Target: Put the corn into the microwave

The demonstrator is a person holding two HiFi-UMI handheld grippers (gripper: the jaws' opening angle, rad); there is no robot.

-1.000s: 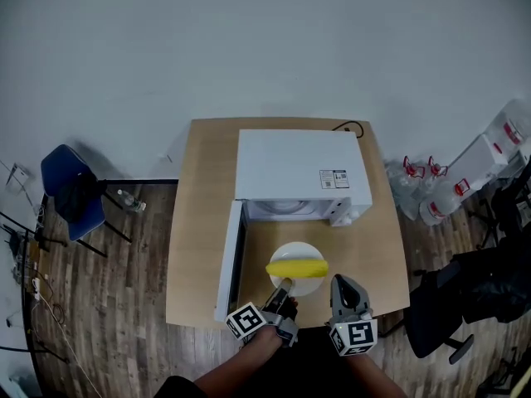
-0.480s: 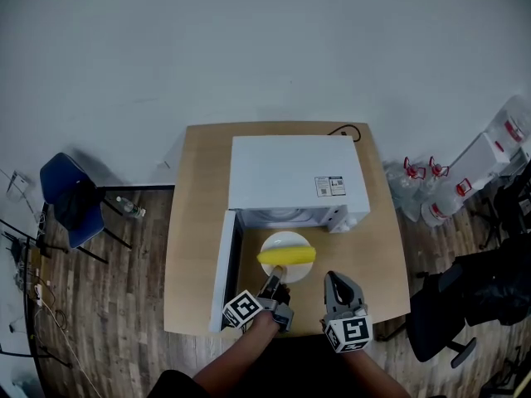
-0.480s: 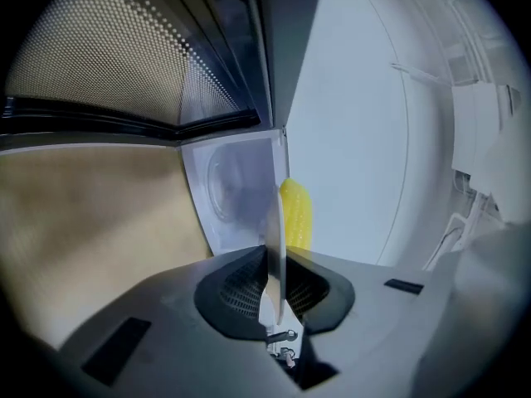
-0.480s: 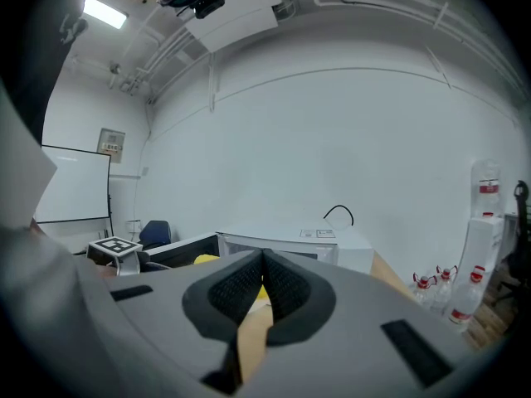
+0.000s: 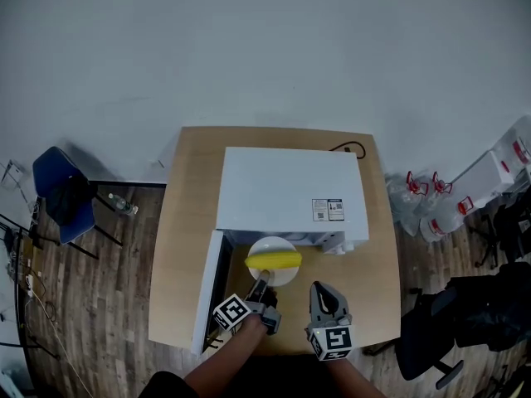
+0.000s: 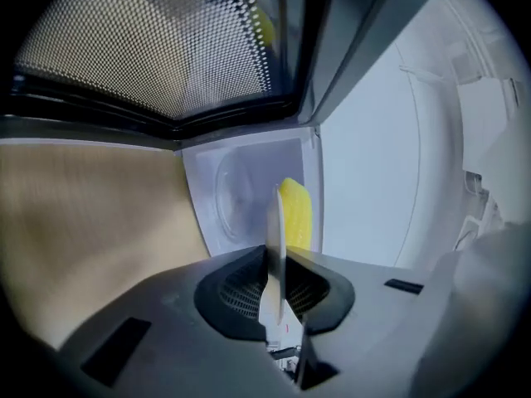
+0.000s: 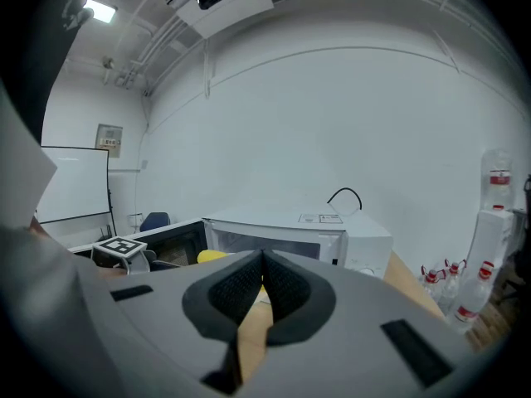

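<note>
A yellow corn cob (image 5: 274,260) lies on a white plate (image 5: 271,277) at the mouth of the white microwave (image 5: 286,193), whose door (image 5: 207,293) hangs open to the left. My left gripper (image 5: 262,287) is shut on the plate's near rim. In the left gripper view the plate (image 6: 273,247) shows edge-on between the jaws, the corn (image 6: 296,214) lies beyond it, and the cavity's glass turntable (image 6: 235,196) is straight ahead. My right gripper (image 5: 320,292) hovers beside the plate on the right, shut on nothing; its pads (image 7: 282,287) meet at the tips.
The microwave stands on a wooden table (image 5: 178,247) with bare board on both sides of it. A black cable (image 5: 353,149) runs behind it. A blue chair (image 5: 60,196) is on the floor to the left, and several bottles (image 5: 427,210) and a dark chair (image 5: 465,313) to the right.
Both grippers have moved forward toward the microwave. The plate with the corn has gone with the left gripper and now sits at the cavity's mouth.
</note>
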